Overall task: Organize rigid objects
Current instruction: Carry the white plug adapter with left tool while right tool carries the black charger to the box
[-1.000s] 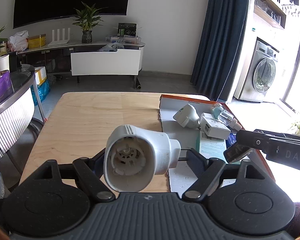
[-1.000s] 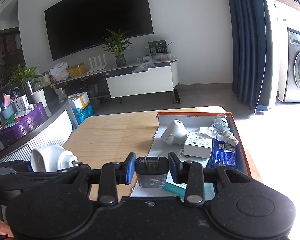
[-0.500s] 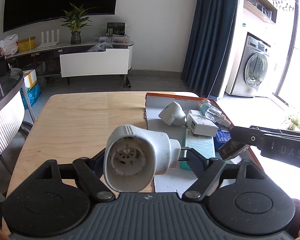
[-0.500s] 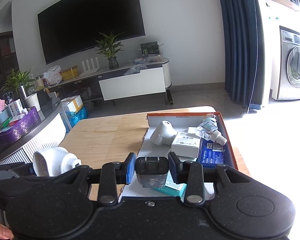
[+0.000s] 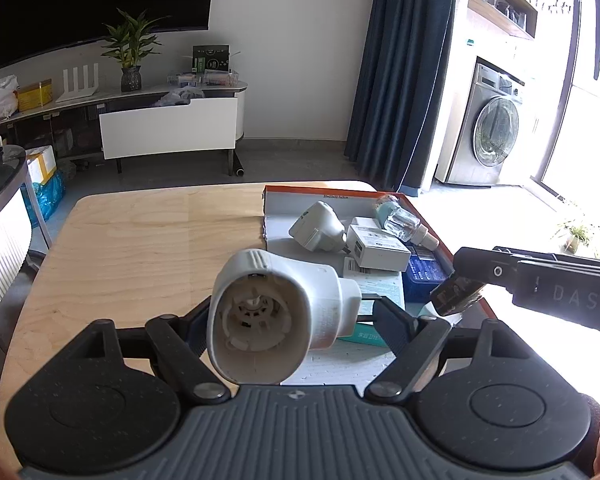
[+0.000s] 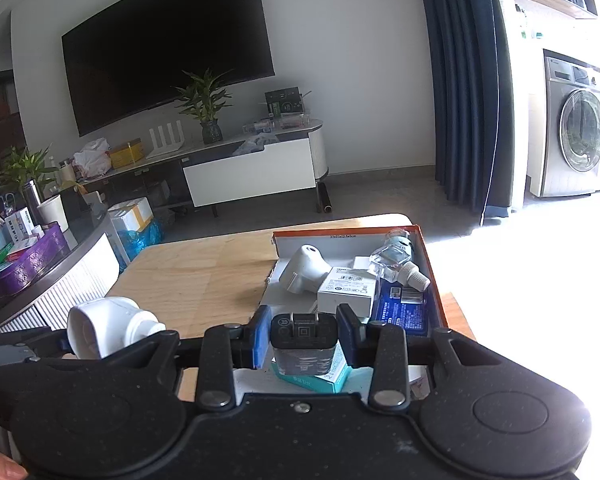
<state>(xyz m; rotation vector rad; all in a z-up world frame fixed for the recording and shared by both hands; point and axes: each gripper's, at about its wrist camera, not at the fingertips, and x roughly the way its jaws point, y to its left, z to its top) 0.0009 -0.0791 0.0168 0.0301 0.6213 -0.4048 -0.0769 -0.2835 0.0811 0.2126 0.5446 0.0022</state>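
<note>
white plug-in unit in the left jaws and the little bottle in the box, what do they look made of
White plug-in unit: looks like moulded plastic, matte off-white, with ribbed ridges on top and a hollow moulded inside.
Little bottle: clear, glossy body, glass or hard clear plastic, hard to tell which; its white ribbed cap looks like plastic.

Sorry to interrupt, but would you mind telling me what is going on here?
A person is tidying small items into a shallow box on a wooden table. The left gripper holds a white plug-in device, and the right gripper is shut on a black charger. Both are near the box.
</note>
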